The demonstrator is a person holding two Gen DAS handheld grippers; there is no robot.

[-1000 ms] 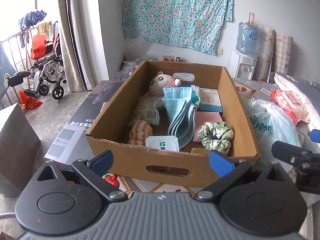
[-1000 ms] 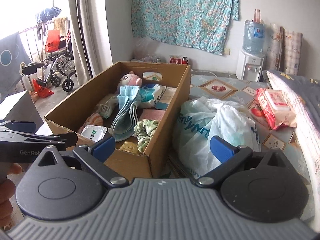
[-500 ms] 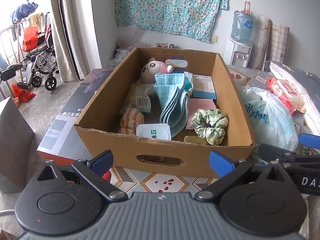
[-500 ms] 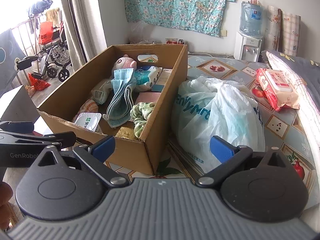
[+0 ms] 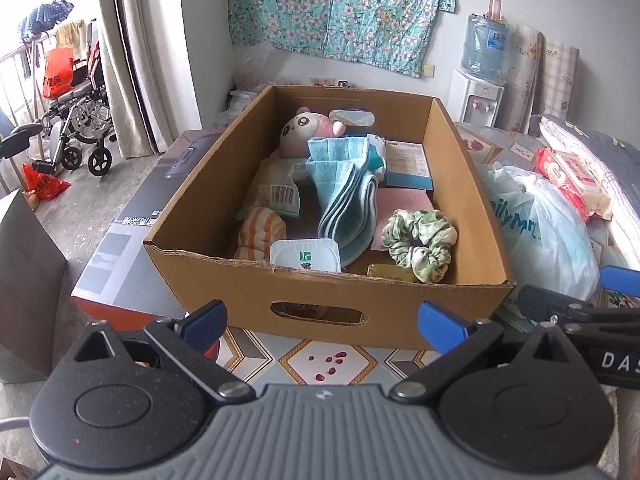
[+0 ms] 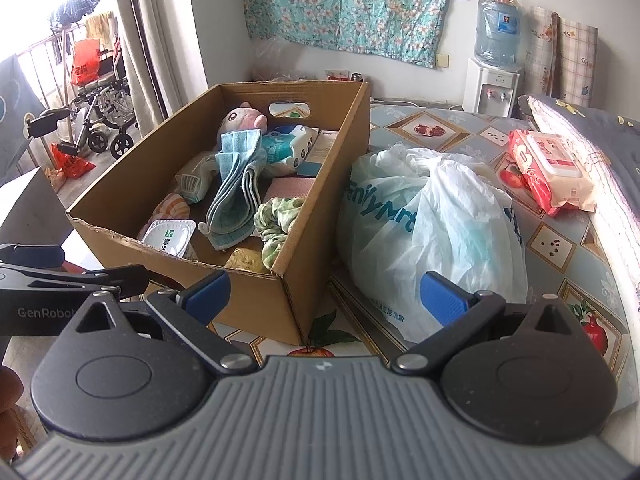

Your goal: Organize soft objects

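Lying folded lengthwise down the middle of the open brown cardboard box [image 5: 320, 292], the light blue striped cloth [image 5: 348, 196] sits well ahead of your left gripper [image 5: 320, 320], whose blue-tipped jaws stand wide apart and hold nothing. Just right of the cloth's near end rests the green-and-white fabric scrunchie [image 5: 420, 242], on a pink flat pad [image 5: 402, 204]. Left of the cloth lies an orange-and-white striped soft roll [image 5: 260, 230], and in front of it a white packet with a green mark [image 5: 306, 254] leans against the box's near wall. At the far end a pink-and-white plush panda toy [image 5: 306, 128] lies against the back wall, with a teal-edged white carton [image 5: 408, 164] to its right.

All of these lie inside the box, beyond your left jaws, with the near wall and its handle slot between them and the fingertips.

Your right gripper [image 6: 324, 296] is also spread wide and empty; it hovers over the box's near right corner, with the box to its left and a white crumpled plastic bag with teal lettering [image 6: 432, 224] just beside the box on the right. Farther right, a red-and-white wipes pack [image 6: 548, 168] rests on the patterned blue bedcover [image 6: 560, 248], well apart from both grippers.
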